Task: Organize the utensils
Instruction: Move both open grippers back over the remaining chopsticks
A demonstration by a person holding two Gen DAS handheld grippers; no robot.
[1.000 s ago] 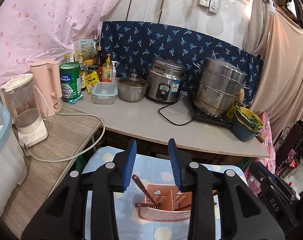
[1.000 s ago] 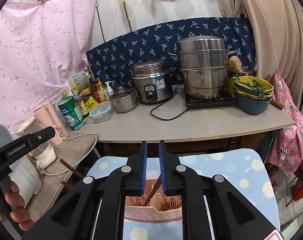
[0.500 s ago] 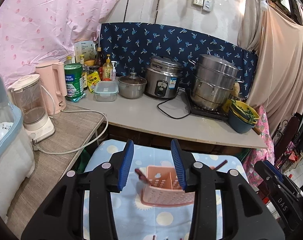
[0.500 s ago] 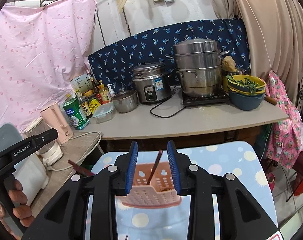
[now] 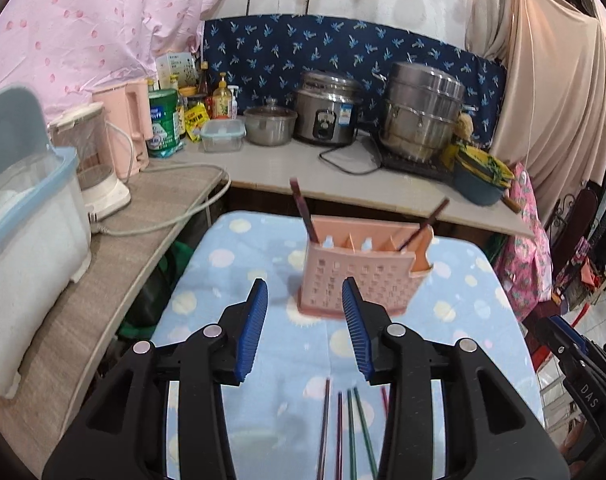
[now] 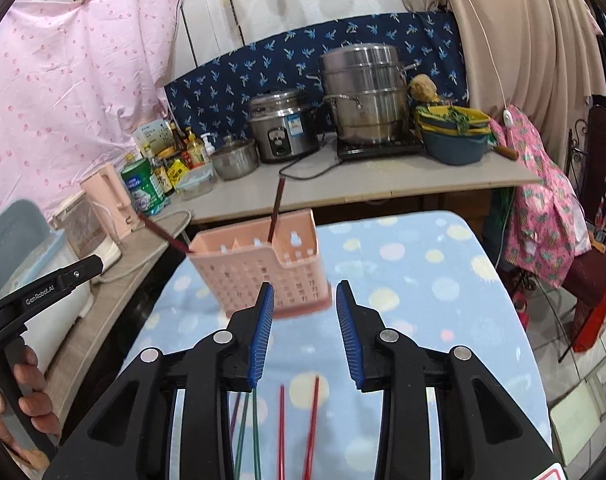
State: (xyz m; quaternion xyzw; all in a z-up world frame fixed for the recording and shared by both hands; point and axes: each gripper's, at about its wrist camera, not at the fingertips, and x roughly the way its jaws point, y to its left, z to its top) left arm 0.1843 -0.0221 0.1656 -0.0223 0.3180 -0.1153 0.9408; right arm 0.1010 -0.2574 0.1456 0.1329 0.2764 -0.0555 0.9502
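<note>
A pink perforated utensil holder point(image 5: 359, 268) stands on the blue dotted tablecloth point(image 5: 231, 280); it also shows in the right wrist view point(image 6: 263, 268). Two dark red chopsticks point(image 5: 303, 212) lean out of it, one at each end; one point(image 6: 276, 208) stands in its right part. My left gripper point(image 5: 305, 328) is open and empty, just in front of the holder. My right gripper point(image 6: 305, 330) is open and empty, also in front of it. Several loose chopsticks lie on the cloth below the grippers: dark red and green ones point(image 5: 351, 428), red ones point(image 6: 311, 424) and green ones point(image 6: 247, 428).
A counter point(image 5: 343, 180) behind the table holds a rice cooker point(image 5: 327, 108), a steel steamer pot point(image 5: 423, 108), a small pot, jars and bottles. A side shelf at left holds a blender point(image 5: 91, 152), a pink kettle and a white bin point(image 5: 23, 220). A cord hangs off the shelf.
Both grippers have pulled back and up from the holder. The right gripper opened and let go of a chopstick, which now stands in the holder. Loose chopsticks have come into view below.
</note>
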